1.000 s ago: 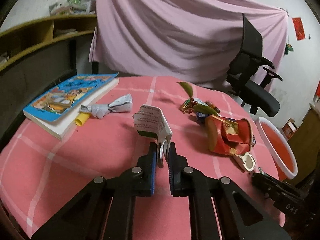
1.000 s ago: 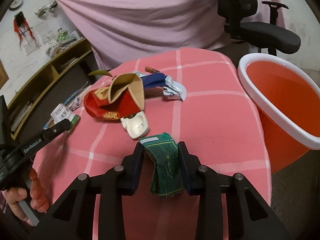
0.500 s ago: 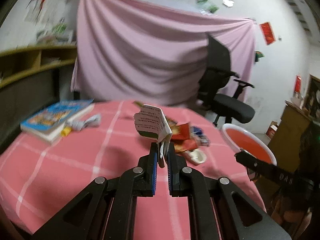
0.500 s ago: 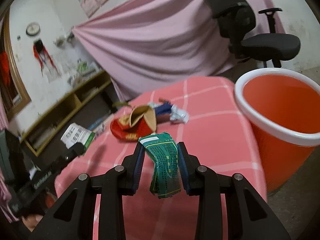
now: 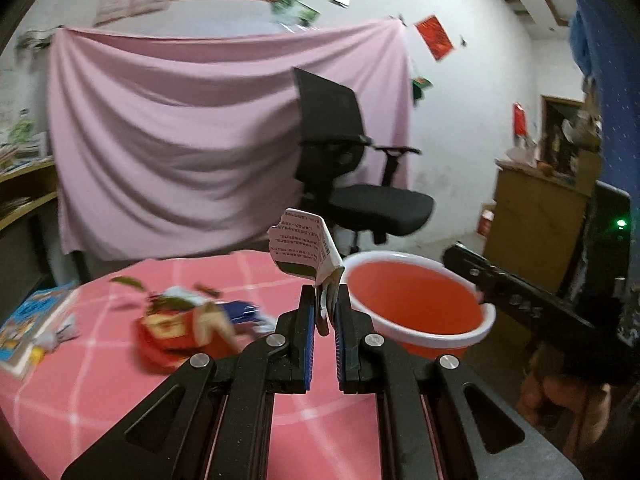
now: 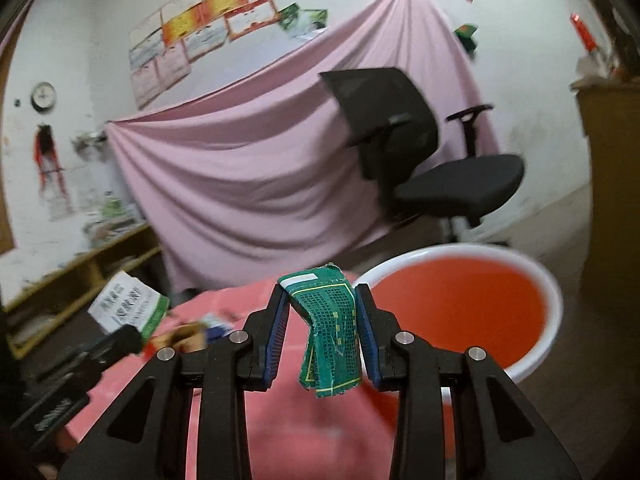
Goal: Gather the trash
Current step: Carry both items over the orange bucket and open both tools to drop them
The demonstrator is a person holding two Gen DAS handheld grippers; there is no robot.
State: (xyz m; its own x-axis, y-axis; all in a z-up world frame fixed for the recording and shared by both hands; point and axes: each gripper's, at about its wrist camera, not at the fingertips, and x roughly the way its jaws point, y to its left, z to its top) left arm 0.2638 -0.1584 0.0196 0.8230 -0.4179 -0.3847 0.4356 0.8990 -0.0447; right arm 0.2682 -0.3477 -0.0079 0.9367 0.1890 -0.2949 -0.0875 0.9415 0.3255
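Now, in the left wrist view, a small white paper carton [image 5: 306, 250] is pinched at its bottom edge by the left hand-held gripper [image 5: 324, 312], above the pink desk [image 5: 120, 380] and near the red bucket [image 5: 416, 308]. It looks light and easily squashed.

In the right wrist view, a crumpled green wrapper [image 6: 330, 328] is held across its middle by the right hand-held gripper [image 6: 322, 332], beside the bucket. It looks thin, soft and floppy.

Both the left gripper [image 5: 323, 312] and right gripper [image 6: 322, 320] are matte black with silver screws and blue finger pads [image 5: 309, 344]; white lettering, blurred, marks one arm.
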